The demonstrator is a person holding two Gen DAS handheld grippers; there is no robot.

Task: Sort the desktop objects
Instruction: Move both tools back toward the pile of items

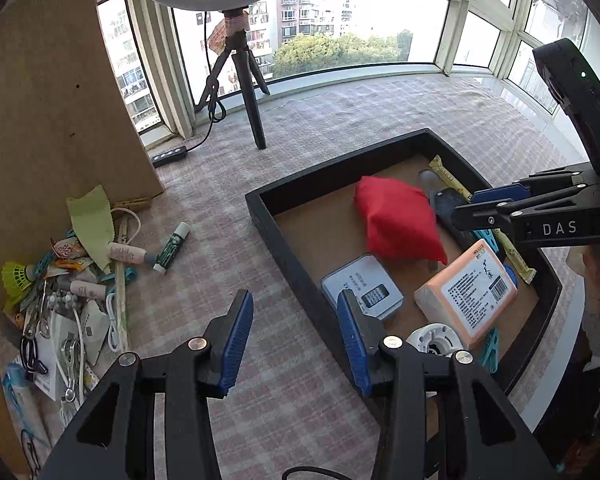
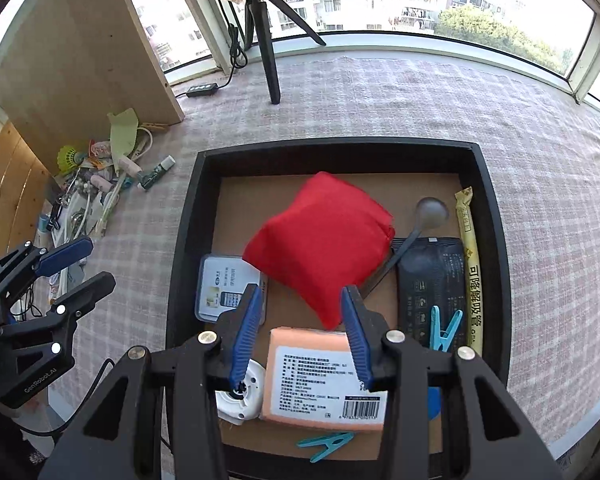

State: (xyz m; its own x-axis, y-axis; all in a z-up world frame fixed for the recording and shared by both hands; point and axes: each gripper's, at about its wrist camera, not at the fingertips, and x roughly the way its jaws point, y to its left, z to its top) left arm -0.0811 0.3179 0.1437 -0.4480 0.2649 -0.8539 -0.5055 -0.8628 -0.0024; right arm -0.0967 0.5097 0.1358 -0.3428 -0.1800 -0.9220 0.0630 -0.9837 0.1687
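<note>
Above the black tray (image 2: 188,248), a red pouch (image 2: 320,248) is seen between no pads, both the left gripper (image 1: 296,344) and right gripper (image 2: 300,332) being parted and empty.

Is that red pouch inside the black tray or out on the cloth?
Inside. The red pouch sits within the tray walls, overlapping a tin and an orange pack.

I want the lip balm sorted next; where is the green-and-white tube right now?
The green-and-white tube lies on the checked cloth outside the black tray, at the right edge of the clutter pile; left of centre in the left wrist view.
</note>
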